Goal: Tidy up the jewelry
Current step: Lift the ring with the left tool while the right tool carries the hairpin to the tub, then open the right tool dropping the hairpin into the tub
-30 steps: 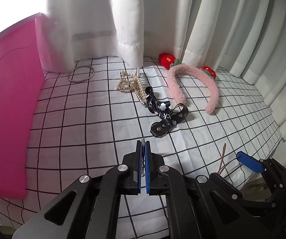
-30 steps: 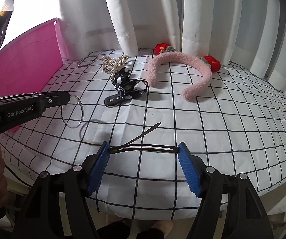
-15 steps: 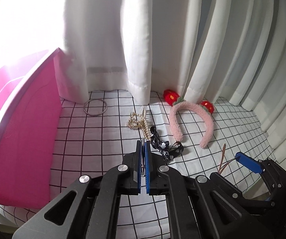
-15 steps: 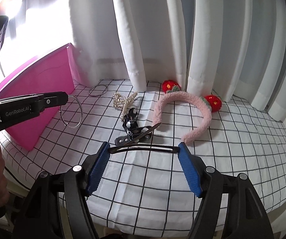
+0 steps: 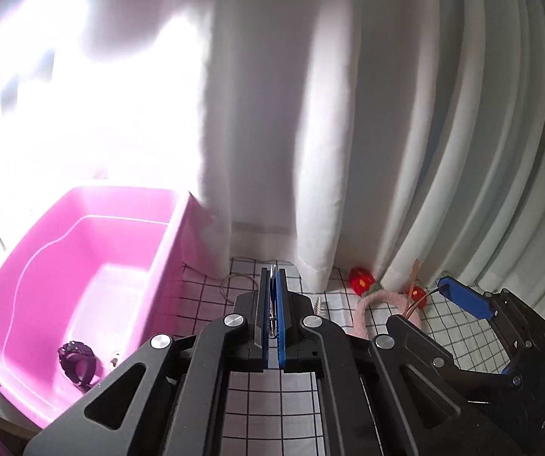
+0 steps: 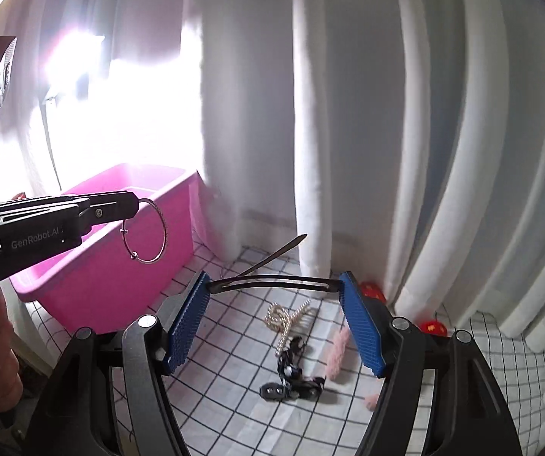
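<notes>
My left gripper is shut on a thin silver bangle, which hangs from its tip in the right wrist view, level with the rim of the pink bin. My right gripper holds a long dark hair clip lengthwise between its blue pads, high above the checked cloth. The bin holds a dark scrunchie-like piece. A second bangle, a pearl clip, a black strap piece and a pink headband lie on the cloth.
White curtains hang right behind the table. The pink bin stands at the left end of the checked cloth. Bright window glare fills the upper left.
Both grippers have risen well above the table with their pieces. The left gripper has swung left toward the pink bin, whose inside now shows.
</notes>
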`<state>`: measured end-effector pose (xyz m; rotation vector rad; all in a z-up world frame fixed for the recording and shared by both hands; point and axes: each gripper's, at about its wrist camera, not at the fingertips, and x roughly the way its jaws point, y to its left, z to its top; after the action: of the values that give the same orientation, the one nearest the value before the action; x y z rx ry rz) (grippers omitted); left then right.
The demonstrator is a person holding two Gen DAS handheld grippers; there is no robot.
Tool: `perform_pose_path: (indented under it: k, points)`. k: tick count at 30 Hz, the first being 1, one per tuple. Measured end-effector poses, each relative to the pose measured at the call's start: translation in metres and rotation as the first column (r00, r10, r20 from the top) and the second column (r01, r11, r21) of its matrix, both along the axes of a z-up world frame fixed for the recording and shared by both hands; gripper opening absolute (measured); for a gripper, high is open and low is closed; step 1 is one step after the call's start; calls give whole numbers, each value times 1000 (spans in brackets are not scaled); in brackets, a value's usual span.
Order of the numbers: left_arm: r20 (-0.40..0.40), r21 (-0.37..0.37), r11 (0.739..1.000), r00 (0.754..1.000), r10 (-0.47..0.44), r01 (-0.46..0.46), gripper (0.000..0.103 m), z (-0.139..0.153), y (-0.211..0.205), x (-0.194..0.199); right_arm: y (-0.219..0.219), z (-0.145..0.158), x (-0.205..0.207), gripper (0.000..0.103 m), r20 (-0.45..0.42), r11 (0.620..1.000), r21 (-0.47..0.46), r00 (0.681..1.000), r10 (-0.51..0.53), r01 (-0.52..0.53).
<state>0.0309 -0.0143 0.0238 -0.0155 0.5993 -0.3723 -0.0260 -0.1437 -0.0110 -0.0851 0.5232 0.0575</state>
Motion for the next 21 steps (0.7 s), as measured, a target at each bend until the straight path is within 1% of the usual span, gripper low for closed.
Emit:
perform_pose_path:
  k: [6,12,17,21]
  points:
    - [51,-7,993,992,119,-118,3,25,41,10,42,26,33,67,60,990,-11,988,142,-141]
    - [70,3,968,966,249,-250,3,35,93,17,93,38,63,67,80,961,-20,958,277,-276]
    - [56,14,942,941,335,-336,3,27,134,22,134,35,82,67,60,932,-21,930,363,-362]
    - [33,18,927,927,375,-375,3,12,155,27,164,27,97,67,25,912,-23,912,409,-409]
